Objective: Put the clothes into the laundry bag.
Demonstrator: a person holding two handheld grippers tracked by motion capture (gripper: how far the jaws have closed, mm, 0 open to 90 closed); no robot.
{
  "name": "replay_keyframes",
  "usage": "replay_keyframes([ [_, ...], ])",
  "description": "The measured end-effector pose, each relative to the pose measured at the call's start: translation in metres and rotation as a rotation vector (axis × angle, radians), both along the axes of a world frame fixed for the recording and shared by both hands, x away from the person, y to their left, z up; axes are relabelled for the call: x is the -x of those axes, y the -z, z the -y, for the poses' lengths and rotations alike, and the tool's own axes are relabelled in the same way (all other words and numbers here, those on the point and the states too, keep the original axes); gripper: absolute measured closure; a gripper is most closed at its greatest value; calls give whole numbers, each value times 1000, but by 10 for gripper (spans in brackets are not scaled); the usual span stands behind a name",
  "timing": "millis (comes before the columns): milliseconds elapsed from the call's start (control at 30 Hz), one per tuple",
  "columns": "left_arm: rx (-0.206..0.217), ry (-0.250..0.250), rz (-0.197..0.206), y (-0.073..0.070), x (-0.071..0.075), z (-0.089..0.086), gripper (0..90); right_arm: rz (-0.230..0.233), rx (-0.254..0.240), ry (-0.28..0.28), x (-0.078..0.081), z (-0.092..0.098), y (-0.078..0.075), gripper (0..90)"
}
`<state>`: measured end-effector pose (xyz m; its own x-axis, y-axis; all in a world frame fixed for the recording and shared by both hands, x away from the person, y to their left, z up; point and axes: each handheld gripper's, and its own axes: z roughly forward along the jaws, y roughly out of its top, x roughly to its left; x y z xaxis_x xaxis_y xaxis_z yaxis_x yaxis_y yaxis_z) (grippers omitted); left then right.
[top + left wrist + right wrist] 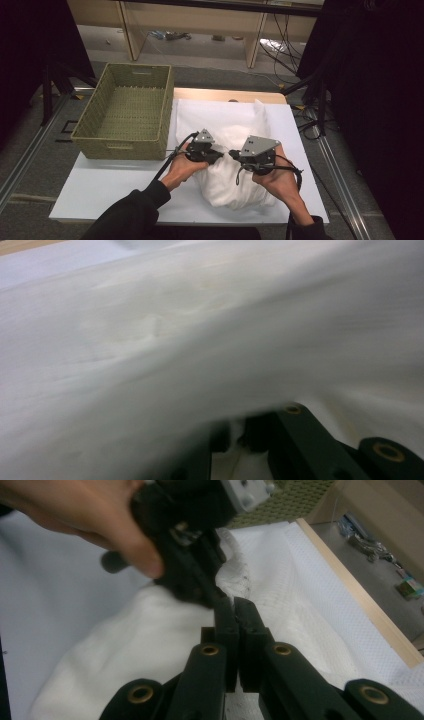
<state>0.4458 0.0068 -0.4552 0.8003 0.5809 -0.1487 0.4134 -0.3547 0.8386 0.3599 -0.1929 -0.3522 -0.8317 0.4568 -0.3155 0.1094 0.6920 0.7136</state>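
Here, the right tool (pixel 234 602) is seen with its two black jaws pressed together on a fold of the white cloth (pixel 150 645), the pinched edge rising just past the jaw tips in the right gripper view. The left tool (pixel 223 153) is held directly opposite, tip to tip with the right one in the high view; in the left gripper view the cloth (pixel 200 340) is draped over the jaws, so it cannot be told whether they are apart or clamped. Each tool is gripped by a hand, the left hand (pixel 181 167) and the right hand (pixel 279 181) being set at either side of the bunched part of the cloth (pixel 225 185), which is heaped near the front edge of the table (pixel 100 185) while the rest is spread flat toward the far edge. A woven green basket (pixel 150 75) is placed just beside the cloth on the left, at the far left part of the table.
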Motion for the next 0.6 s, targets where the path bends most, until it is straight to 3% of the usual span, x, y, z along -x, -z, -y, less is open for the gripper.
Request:
replay_keyframes([
  [33, -38, -28, -1, 4, -8, -4, 800, -4, -7, 1, 2, 0, -1, 900],
  [67, -39, -78, -29, 8, -12, -8, 736, -2, -5, -6, 4, 1, -2, 900],
  [100, -7, -104, -72, 11, -14, -11, 736, -2, -5, -6, 4, 1, -2, 900],
  [133, 6, -92, -99, 10, -14, -15, 660, 1, 5, -1, 2, 3, -1, 900],
  [167, 14, -85, -115, 9, -11, -16, 660, 1, 5, -1, 2, 3, -1, 900],
  [233, -49, -56, -133, -2, 0, -24, 536, -5, 1, 12, -1, 6, 1, 900],
  [400, -6, -73, -169, -31, 27, -47, 342, -13, 3, 25, -4, 7, 4, 900],
  [467, 13, -33, -179, -38, 41, -54, 288, -15, 5, 22, -4, 7, 4, 900],
  [533, 6, -9, -215, -35, 52, -55, 238, -18, 4, 22, -3, 7, 3, 900],
  [600, -41, 25, -202, -27, 62, -51, 160, -14, 3, 22, -4, 7, 2, 900],
])
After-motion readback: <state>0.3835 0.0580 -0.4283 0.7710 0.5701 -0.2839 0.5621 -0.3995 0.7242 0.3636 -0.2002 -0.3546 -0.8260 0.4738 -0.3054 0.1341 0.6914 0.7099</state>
